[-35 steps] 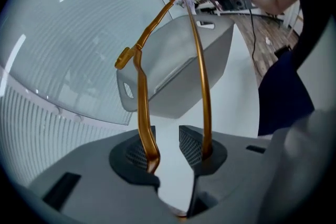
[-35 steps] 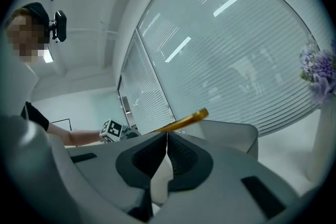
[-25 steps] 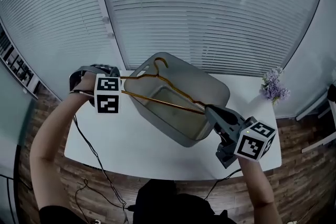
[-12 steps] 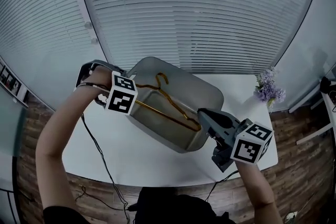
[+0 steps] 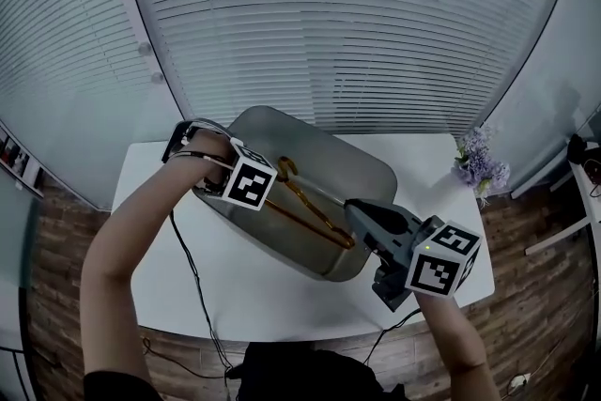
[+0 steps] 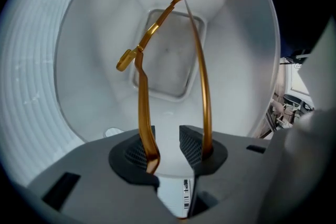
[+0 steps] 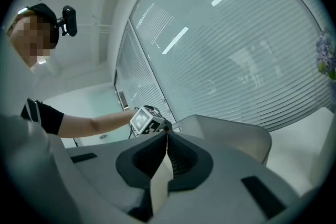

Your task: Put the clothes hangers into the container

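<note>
No legible words, brands or numbers in any view.
Barcode label [image 6: 185, 187] at 6 o'clock in the left gripper view, on the left gripper [image 6: 167, 145] body behind the jaws; its print is too small to read.
Head view: black-and-white square code markers on the left cube [image 5: 249, 186], 8 o'clock, and the right cube [image 5: 441, 258], 4 o'clock.

Clothes hanger [image 6: 143, 113]: one. Container [image 5: 366, 160]: one. Grippers: two, left gripper [image 6: 167, 139] and right gripper [image 7: 167, 138]. Table [image 5: 188, 272]: one. Flower bunch [image 5: 479, 166], at the container's 3 o'clock: one.
</note>
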`<state>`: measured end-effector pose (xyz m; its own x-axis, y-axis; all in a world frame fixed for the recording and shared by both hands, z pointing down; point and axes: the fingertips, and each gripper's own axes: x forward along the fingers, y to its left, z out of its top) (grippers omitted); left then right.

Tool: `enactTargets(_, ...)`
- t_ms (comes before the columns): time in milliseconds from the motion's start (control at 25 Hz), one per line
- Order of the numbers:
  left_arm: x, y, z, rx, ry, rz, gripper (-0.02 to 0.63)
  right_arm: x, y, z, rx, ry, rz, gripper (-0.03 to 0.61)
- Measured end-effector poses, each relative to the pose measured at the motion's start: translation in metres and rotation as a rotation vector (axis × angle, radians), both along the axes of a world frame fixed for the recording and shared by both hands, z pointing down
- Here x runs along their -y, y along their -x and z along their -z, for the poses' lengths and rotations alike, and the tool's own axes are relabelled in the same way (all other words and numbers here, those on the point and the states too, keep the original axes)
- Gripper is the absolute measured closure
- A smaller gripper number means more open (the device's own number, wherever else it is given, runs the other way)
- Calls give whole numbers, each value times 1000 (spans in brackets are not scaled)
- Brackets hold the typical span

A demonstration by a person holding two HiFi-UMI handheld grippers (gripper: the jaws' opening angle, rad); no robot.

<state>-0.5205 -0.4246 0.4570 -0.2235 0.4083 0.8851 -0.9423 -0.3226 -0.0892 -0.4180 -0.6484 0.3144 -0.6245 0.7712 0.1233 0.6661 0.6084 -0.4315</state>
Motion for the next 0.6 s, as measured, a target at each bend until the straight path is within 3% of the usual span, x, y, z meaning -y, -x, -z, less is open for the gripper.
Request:
enactTargets(280, -2, 1, -26, -51, 46, 33, 466, 7, 4, -3, -17, -3, -17, 549)
enactTargets(600, -3, -1, -42, -76, 95, 12, 465, 7, 6, -7, -21, -19, -11, 549)
